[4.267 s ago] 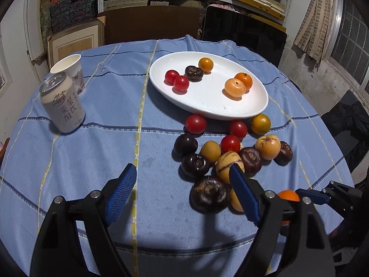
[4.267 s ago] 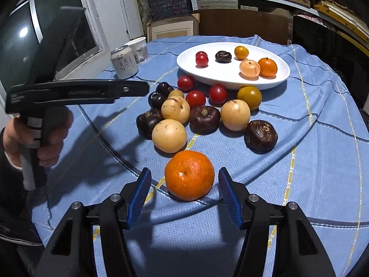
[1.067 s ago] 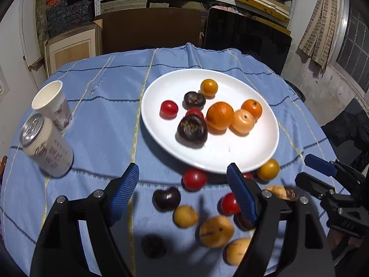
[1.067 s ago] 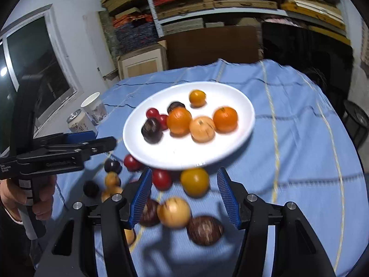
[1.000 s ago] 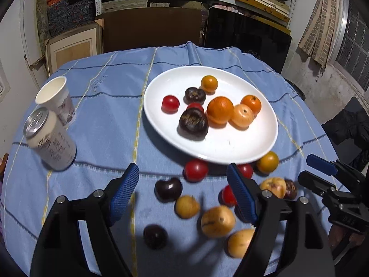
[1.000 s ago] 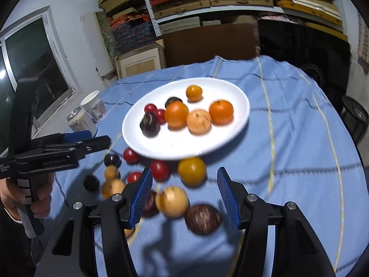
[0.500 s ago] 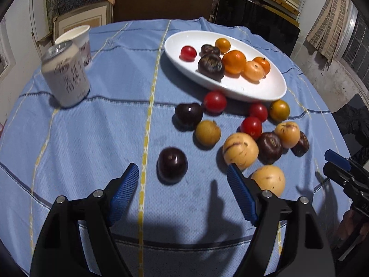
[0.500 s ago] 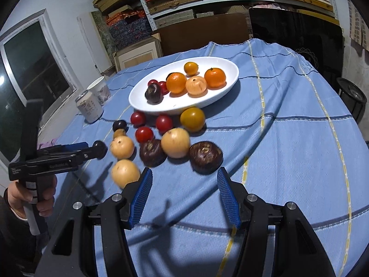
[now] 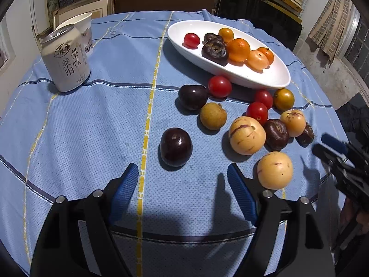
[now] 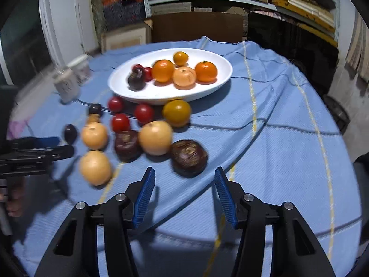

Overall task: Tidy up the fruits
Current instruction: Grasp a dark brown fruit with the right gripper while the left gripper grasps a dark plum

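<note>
A white oval plate [image 9: 272, 78] [image 10: 221, 80] holds several fruits, among them a big orange [image 9: 238, 49] [image 10: 163, 70] and a dark wrinkled fruit [image 9: 215, 51]. More fruits lie loose on the blue cloth in front of it. My left gripper [image 9: 183, 182] is open and empty, just short of a dark plum [image 9: 176, 147]. My right gripper [image 10: 184, 189] is open and empty, just short of a dark wrinkled fruit [image 10: 189, 154]. A yellow melon-like fruit [image 9: 275, 170] [image 10: 95, 167] lies between the two grippers.
A drink can [image 9: 65, 60] and a paper cup [image 9: 79, 28] stand at the table's far left. The round table's edge curves close below both grippers. Shelves, boxes and a dark panel stand behind the table.
Both grippers have pulled back from the plate and dropped low toward the near loose fruits. The big orange and a dark fruit, loose 4.3 s ago, lie on the plate.
</note>
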A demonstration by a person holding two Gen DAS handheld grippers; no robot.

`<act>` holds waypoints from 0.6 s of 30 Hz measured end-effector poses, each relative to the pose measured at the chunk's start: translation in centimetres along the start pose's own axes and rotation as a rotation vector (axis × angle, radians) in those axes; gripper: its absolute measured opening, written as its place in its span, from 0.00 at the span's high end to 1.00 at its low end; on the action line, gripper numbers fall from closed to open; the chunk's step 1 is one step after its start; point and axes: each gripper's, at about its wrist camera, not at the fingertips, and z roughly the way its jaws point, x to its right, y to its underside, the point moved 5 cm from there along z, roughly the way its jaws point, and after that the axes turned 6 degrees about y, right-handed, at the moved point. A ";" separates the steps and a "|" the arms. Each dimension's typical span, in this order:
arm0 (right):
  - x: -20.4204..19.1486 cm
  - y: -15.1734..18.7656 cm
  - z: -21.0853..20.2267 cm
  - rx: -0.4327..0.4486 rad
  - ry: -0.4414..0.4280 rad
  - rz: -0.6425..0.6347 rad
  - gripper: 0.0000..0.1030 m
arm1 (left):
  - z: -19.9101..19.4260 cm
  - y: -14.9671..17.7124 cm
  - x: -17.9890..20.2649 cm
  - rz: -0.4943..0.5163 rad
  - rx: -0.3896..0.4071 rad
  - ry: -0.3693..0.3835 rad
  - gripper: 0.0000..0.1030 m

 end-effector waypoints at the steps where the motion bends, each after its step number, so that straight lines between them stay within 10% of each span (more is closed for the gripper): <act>1: -0.1 -0.3 0.5 -0.006 0.006 -0.012 0.48 | 0.0 -0.1 0.0 0.000 0.000 -0.002 0.25; 18: 1.3 -0.5 0.8 0.013 -0.053 0.068 0.58 | 1.1 -1.2 -0.4 0.037 0.005 -0.047 0.25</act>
